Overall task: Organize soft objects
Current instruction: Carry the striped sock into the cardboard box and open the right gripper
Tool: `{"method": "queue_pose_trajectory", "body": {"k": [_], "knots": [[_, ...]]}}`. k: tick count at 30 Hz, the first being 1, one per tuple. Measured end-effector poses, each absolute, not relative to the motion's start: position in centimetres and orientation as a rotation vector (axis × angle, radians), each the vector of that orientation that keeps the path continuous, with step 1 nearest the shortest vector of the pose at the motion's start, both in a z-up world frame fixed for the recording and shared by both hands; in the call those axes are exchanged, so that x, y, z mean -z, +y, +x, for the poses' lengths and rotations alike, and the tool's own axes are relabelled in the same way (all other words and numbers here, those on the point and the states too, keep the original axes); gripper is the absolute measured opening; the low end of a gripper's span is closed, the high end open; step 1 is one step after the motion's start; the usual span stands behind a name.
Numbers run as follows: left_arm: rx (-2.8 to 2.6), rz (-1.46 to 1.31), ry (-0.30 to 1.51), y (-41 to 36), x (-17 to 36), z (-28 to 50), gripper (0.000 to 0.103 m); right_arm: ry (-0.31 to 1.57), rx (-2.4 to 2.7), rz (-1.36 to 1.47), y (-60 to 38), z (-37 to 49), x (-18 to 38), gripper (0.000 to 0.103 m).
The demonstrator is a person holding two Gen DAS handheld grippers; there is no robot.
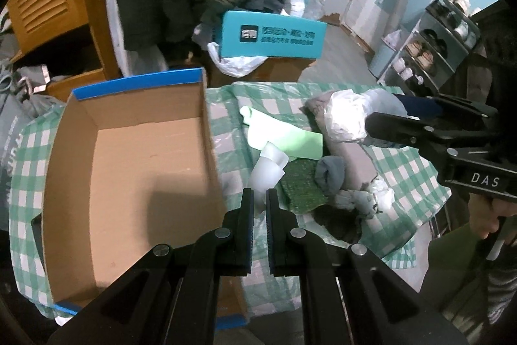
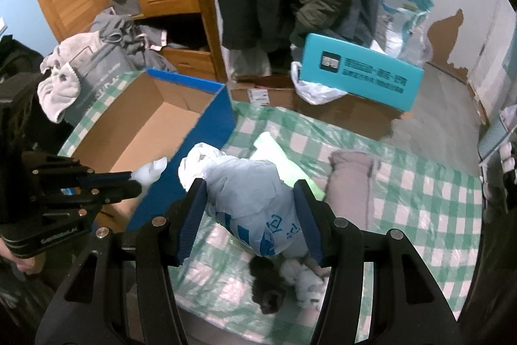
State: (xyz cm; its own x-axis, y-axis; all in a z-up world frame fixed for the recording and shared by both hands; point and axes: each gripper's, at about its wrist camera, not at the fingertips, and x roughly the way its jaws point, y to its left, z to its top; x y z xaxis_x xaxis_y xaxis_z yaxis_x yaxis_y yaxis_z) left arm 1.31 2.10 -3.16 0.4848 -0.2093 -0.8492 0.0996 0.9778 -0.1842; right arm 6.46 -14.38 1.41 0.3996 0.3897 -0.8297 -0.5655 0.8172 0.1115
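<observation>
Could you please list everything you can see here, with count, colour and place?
cardboard box: one, brown with blue rim, open, left on cloth
checked cloth: one, green and white, under everything
white foam piece: one, white, held in left gripper
plastic bag: one, white with blue print, between right gripper's jaws
green cloth: one, pale green, mid-cloth
scouring pad: one, dark green
grey sock: one, balled
teal box: one, behind
left gripper: black, nearly closed
right gripper: black, around bag
</observation>
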Motion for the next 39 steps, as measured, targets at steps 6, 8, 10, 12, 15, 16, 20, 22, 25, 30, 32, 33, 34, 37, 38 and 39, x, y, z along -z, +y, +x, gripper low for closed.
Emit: {"method": "queue_pose_trajectory", "body": {"k": [6,8,10,12,15,16,20,22,25,30,32,33,34,37,38,39], "knots": [[0.148,-0.138,1.038,4.4,3.2,0.8,0.007,0.995,-0.646,-0.215,-11.6,6.5,-1.4,0.055],[0.129,-0.143,1.035,5.2,3.2,0.7,0.007,0.996,-0.658,-0.226,-10.6,6.4,-1.3,0.055],[0.117,-0.148,1.034,5.8,3.2,0.6,0.007,0.998,-0.674,-0.237,-9.4,6.3,-1.3,0.055],[0.097,-0.148,1.033,6.6,3.3,0.4,0.007,0.999,-0.686,-0.247,-8.4,6.2,-1.2,0.055],[0.077,-0.155,1.034,7.7,3.6,0.2,0.007,1.003,-0.706,-0.264,-6.6,6.1,-0.9,0.055],[0.073,-0.157,1.035,7.9,3.7,0.1,0.007,1.005,-0.709,-0.268,-6.3,6.1,-0.8,0.055],[0.044,-0.166,1.045,9.2,4.3,0.0,0.007,1.017,-0.729,-0.292,-4.2,6.1,-0.1,0.055],[0.029,-0.161,1.048,9.6,4.5,0.0,0.007,1.026,-0.738,-0.299,-3.3,6.1,0.2,0.055],[0.005,-0.164,1.055,10.4,4.9,0.0,0.007,1.039,-0.752,-0.312,-1.8,6.1,0.7,0.055],[-0.017,-0.185,1.072,11.6,5.7,-0.2,0.007,1.058,-0.771,-0.33,0.2,6.1,1.4,0.055],[-0.031,-0.195,1.077,12.2,6.0,-0.3,0.007,1.066,-0.775,-0.337,0.9,6.1,1.8,0.055],[-0.034,-0.197,1.078,12.4,6.1,-0.4,0.007,1.07,-0.777,-0.338,1.1,6.1,1.9,0.055],[-0.042,-0.201,1.077,12.7,6.1,-0.4,0.007,1.078,-0.78,-0.338,1.3,6.1,2.1,0.055],[-0.066,-0.207,1.076,13.3,6.3,-0.5,0.008,1.092,-0.788,-0.338,1.9,6.2,2.5,0.055],[-0.075,-0.213,1.077,13.5,6.3,-0.4,0.008,1.096,-0.791,-0.34,2.1,6.2,2.7,0.055],[-0.082,-0.217,1.079,13.6,6.4,-0.4,0.008,1.101,-0.795,-0.341,2.3,6.2,2.8,0.055]]}}
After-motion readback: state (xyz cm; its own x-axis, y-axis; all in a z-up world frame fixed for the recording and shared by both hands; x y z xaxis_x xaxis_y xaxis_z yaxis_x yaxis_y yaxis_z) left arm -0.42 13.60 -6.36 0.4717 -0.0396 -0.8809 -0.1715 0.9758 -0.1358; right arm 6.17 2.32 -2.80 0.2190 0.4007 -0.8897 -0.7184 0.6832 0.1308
